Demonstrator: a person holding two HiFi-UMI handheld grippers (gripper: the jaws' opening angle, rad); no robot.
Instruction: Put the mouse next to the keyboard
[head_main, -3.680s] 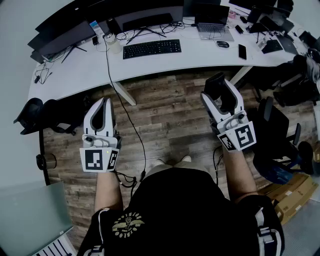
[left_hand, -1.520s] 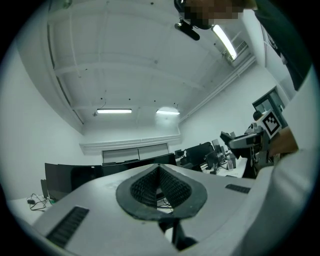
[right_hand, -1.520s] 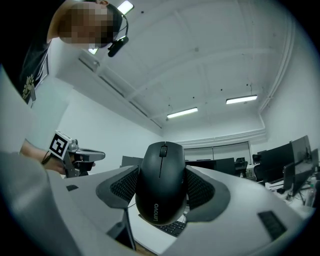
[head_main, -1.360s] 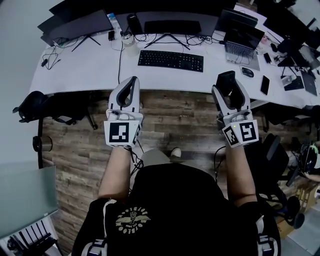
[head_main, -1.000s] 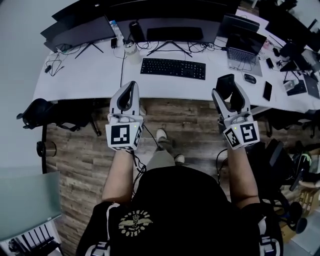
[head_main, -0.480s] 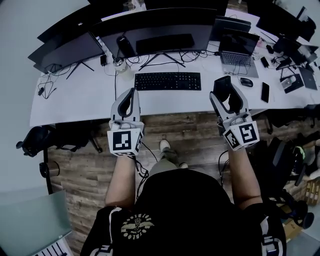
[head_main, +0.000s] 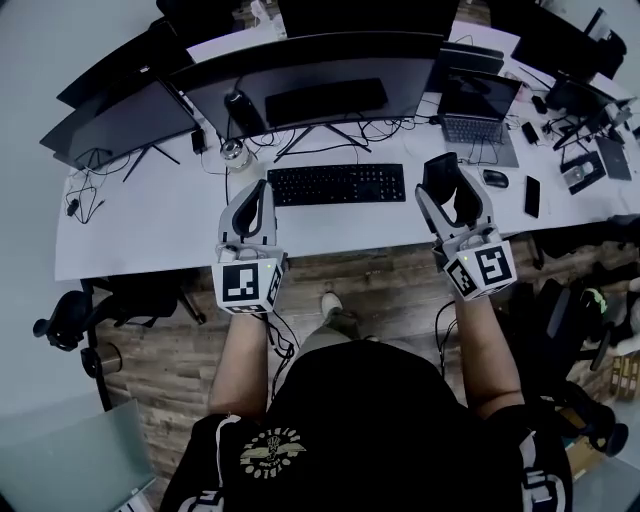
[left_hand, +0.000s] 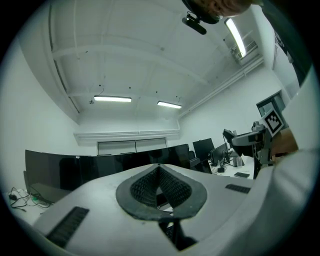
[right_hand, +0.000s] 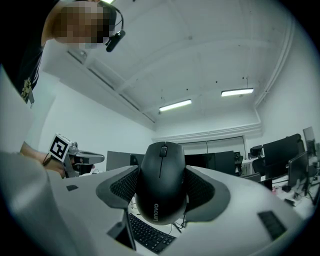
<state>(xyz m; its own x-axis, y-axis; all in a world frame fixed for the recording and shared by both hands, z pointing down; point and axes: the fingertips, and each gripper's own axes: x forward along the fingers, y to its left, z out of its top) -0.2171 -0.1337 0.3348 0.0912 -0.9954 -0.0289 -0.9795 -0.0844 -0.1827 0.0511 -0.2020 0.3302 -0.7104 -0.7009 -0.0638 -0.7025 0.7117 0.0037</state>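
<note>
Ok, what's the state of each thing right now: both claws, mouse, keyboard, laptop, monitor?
Right claw: shut on the mouse.
Mouse: gripped, off the desk.
Left claw: shut, empty.
Keyboard: lying flat on the desk.
Laptop: lid open, screen dark.
Monitor: screen dark.

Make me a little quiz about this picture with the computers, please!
1. True or false: the left gripper is carrying something.
2. Pick one: what is the right gripper clamped on? A) a spoon B) a black mouse C) a cup
3. Fill the gap: the keyboard lies on the white ____.

Key: 1. False, its jaws are shut with nothing between them. 2. B. 3. desk.
</note>
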